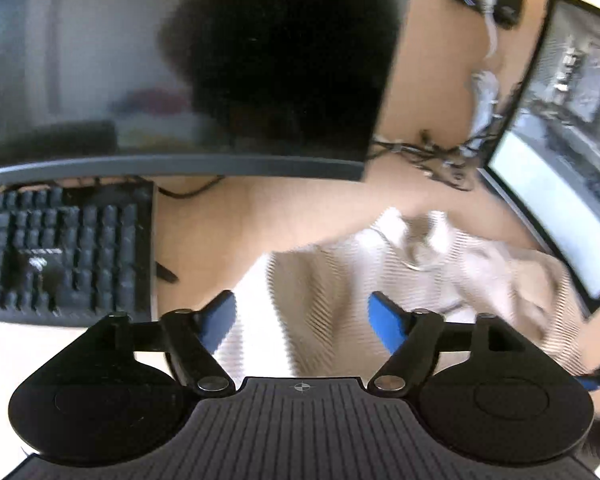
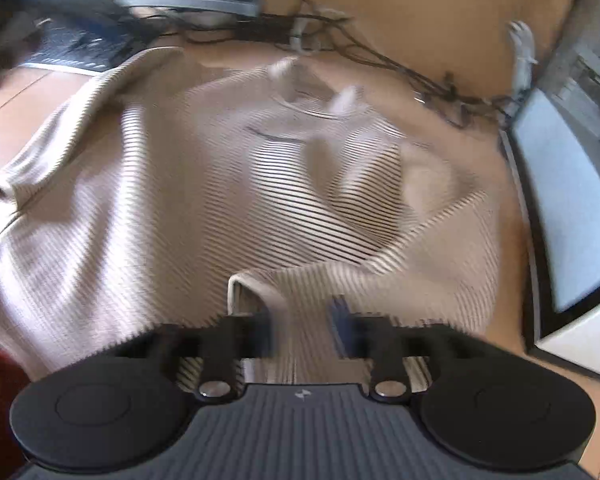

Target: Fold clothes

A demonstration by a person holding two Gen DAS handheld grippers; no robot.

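The striped sweater (image 2: pixel 204 184) lies rumpled across the table (image 1: pixel 228 224) at mid-frame, the left gripper (image 1: pixel 302 316) wide above its edge, the right gripper (image 2: pixel 300 320) narrowed around a fold, apparently mid-fold, needing smoothing next.

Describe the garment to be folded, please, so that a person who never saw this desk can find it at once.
Start at the wooden desk with a black keyboard on one side and a lit monitor on the other. Between them lies a beige sweater with thin dark stripes, spread out and rumpled. It is the only cloth there; everything around it is hard, dark equipment or tangled cables.
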